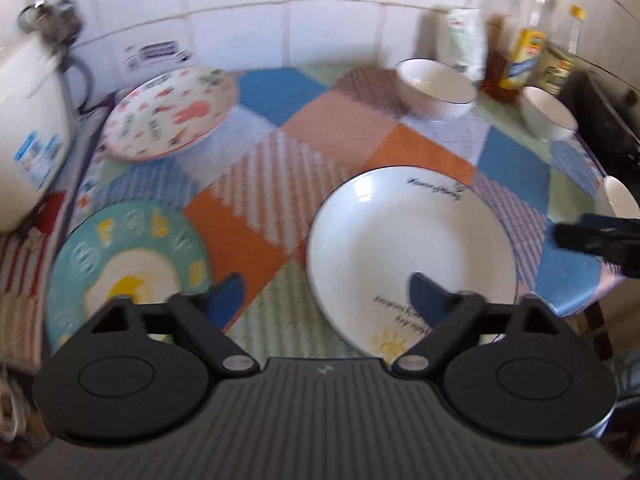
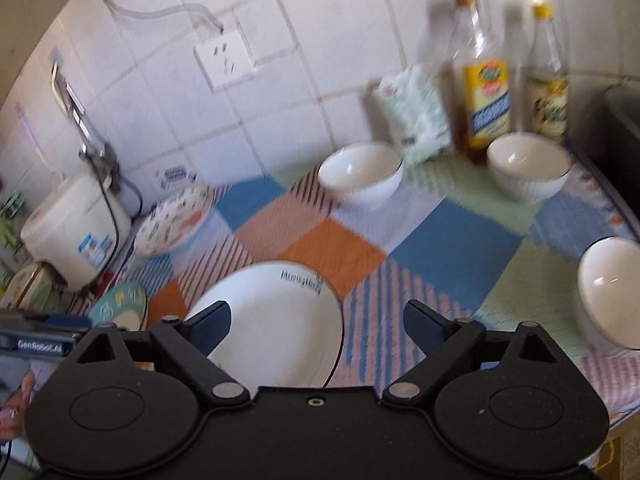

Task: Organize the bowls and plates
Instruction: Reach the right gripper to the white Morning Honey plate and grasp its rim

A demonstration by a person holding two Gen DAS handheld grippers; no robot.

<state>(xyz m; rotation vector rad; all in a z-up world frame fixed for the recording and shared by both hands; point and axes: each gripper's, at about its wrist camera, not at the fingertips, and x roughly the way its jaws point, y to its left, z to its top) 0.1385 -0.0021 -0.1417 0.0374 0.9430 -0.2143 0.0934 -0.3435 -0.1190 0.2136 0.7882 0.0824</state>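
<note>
A white plate with black lettering (image 1: 408, 240) (image 2: 276, 320) lies on the patchwork cloth at the front. A teal egg-pattern plate (image 1: 128, 256) (image 2: 120, 304) lies to its left. A pink rabbit-pattern plate (image 1: 172, 112) (image 2: 174, 220) sits at the back left. Three white bowls stand at the right: one at the back (image 1: 436, 88) (image 2: 360, 176), one further right (image 1: 548, 112) (image 2: 528, 168), one at the right edge (image 1: 622, 200) (image 2: 612, 288). My left gripper (image 1: 324, 296) is open and empty above the front edge, between the two near plates. My right gripper (image 2: 316, 320) is open and empty over the white plate's right rim; it also shows in the left wrist view (image 1: 600, 240).
A white rice cooker (image 1: 28, 140) (image 2: 76, 232) stands at the left. Oil and sauce bottles (image 1: 524, 52) (image 2: 484, 88) and a white bag (image 2: 416, 112) stand by the tiled back wall. A dark appliance (image 1: 608, 120) borders the right side. A wall socket (image 2: 226, 60) is above.
</note>
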